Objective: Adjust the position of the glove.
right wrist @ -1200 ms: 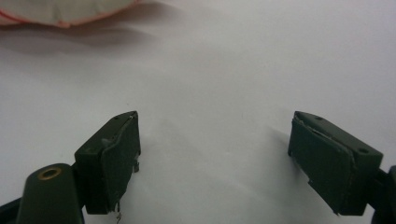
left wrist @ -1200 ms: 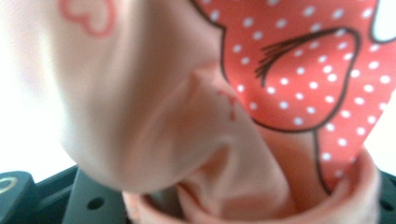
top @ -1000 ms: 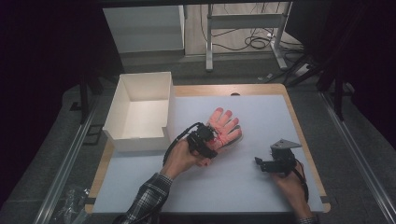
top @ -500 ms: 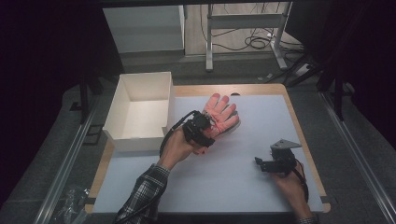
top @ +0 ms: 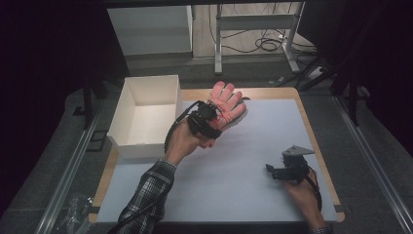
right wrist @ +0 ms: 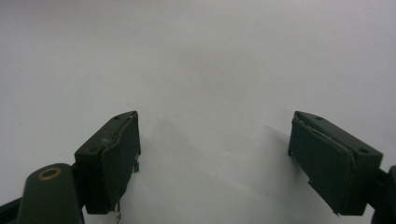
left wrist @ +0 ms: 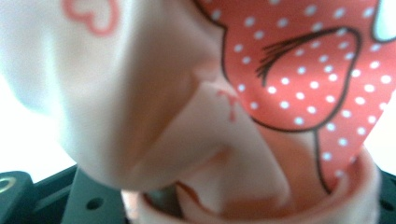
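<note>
Box (top: 146, 117) sits at the left of the surface (top: 253, 161); beside it your left claw (top: 210, 116) grips the pink glove (top: 226, 103), raised above the surface. Your right claw (top: 272, 170) rests wide and empty.

Table (top: 253, 161): I am seeing it lit evenly; surroundings staying dark.
Glove (left wrist: 224, 107): blurring up close, out of focus.
Right gripper (right wrist: 215, 158): casting soft shadows.

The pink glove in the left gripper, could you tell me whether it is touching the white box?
Apart. In the high view the pink glove, held by the left gripper, sits right of the white box, with mat visible between them.
</note>
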`<state>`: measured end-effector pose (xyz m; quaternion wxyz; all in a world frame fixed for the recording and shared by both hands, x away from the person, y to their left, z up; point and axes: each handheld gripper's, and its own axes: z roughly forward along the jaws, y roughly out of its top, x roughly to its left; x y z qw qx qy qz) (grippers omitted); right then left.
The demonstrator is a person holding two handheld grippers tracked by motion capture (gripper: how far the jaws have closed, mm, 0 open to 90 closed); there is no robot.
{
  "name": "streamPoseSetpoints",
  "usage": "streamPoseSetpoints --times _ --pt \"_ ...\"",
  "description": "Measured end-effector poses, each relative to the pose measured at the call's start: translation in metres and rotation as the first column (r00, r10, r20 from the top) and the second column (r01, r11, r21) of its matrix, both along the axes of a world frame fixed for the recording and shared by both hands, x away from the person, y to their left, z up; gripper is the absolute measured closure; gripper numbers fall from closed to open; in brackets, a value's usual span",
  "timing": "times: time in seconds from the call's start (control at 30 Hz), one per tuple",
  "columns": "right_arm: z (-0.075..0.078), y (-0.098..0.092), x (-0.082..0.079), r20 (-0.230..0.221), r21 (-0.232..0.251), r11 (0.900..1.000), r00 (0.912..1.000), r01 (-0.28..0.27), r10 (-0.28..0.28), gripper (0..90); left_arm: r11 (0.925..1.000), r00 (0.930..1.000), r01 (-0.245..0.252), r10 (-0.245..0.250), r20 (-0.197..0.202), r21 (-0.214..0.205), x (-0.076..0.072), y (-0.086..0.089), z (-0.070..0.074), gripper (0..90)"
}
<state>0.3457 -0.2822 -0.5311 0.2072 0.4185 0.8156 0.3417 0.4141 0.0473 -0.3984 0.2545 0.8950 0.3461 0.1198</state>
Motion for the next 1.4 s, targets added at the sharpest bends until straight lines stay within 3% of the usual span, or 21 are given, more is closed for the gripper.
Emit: streamPoseSetpoints --times 0.33,0.5,0.67,0.8,1.07,1.27,1.4 --pt "0.0 0.0 0.0 -0.001 0.001 1.0 1.0 0.0 0.0 17.1 0.993 0.9936 -0.112 0.112 0.014 -0.038 0.015 0.025 0.036 42.3" --pt "0.0 0.0 0.0 -0.002 0.002 1.0 1.0 0.001 -0.001 17.1 0.9822 0.9826 -0.185 0.185 0.015 -0.033 0.022 0.048 0.048 42.1" --pt "0.0 0.0 0.0 -0.002 0.001 1.0 1.0 0.0 0.0 17.1 0.9663 0.9666 -0.256 0.256 0.012 -0.028 0.028 0.071 0.052 42.0" --pt "0.0 0.0 0.0 0.001 0.0 1.0 1.0 -0.001 0.001 17.1 0.951 0.9513 -0.308 0.308 0.007 -0.029 0.031 0.091 0.054 41.8" --pt "0.0 0.0 0.0 0.001 0.0 1.0 1.0 0.0 0.0 17.1 0.9117 0.9122 -0.41 0.409 -0.014 -0.031 0.036 0.128 0.051 41.3" --pt "0.0 0.0 0.0 0.002 -0.001 1.0 1.0 0.0 0.0 17.1 0.8703 0.8712 -0.491 0.49 -0.032 -0.04 0.038 0.152 0.043 40.9" --pt "0.0 0.0 0.0 0.002 -0.001 1.0 1.0 -0.001 0.001 17.1 0.8534 0.8539 -0.52 0.518 -0.054 -0.038 0.039 0.164 0.033 40.8"
